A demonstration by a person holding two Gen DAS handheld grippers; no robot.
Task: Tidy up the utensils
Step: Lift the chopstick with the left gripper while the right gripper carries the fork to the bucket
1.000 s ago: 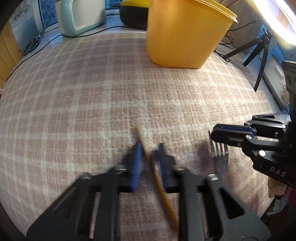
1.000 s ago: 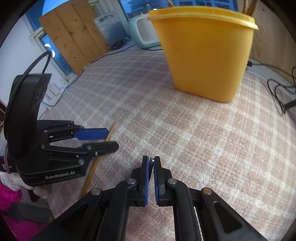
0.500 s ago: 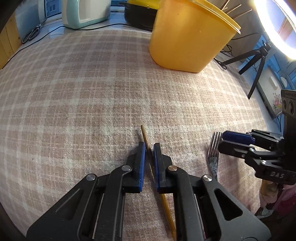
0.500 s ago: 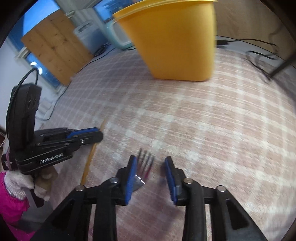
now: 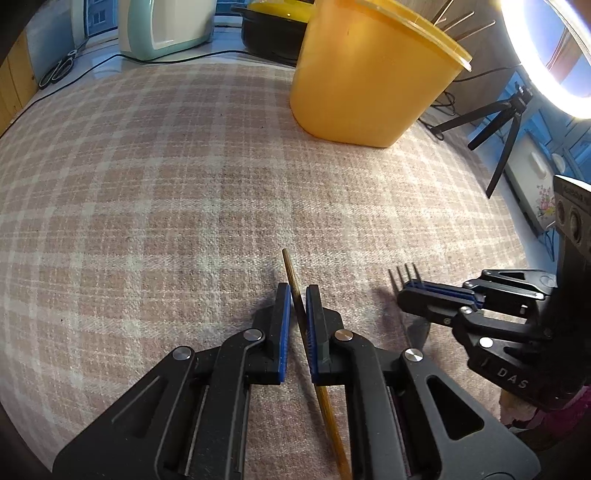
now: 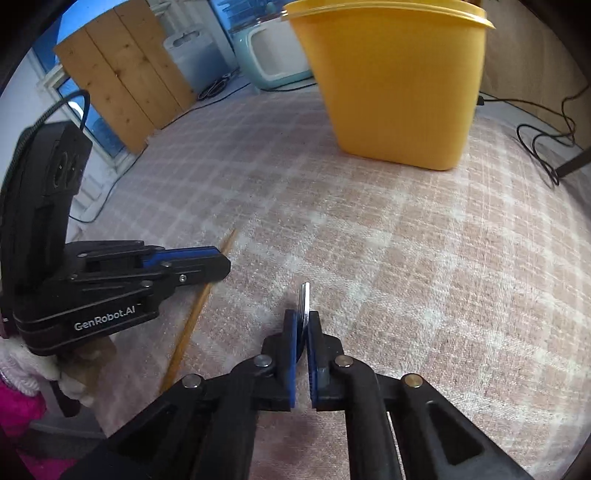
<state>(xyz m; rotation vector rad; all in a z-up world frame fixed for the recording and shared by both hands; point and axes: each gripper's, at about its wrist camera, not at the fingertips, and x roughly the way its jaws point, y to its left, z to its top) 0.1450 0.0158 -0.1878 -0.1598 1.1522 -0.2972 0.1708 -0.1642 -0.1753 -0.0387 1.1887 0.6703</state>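
Note:
My left gripper (image 5: 295, 291) is shut on a wooden chopstick (image 5: 289, 267), whose tip pokes out past the blue pads and whose rest runs back under the jaws. In the right wrist view the same gripper (image 6: 218, 260) sits at the left with the chopstick (image 6: 192, 317) slanting below it. My right gripper (image 6: 303, 317) has its jaws closing, pads pressing on a metal fork (image 6: 304, 295) held edge-on. From the left wrist view, the fork's tines (image 5: 404, 273) stick out of the right gripper (image 5: 406, 293). A tall yellow tub (image 5: 369, 85) with utensils inside stands at the far side.
A plaid cloth (image 5: 184, 184) covers the table. Behind the tub (image 6: 399, 92) are a teal appliance (image 5: 166, 26), a black pot with a yellow lid (image 5: 273, 33) and scissors (image 5: 55, 70). A tripod (image 5: 495, 122), ring light (image 5: 535, 55) and cables (image 6: 546, 147) stand at the right.
The right gripper opened over the fork lying on the cloth, then closed on it; the fork now stands edge-on between the pads. The left gripper still grips the chopstick.

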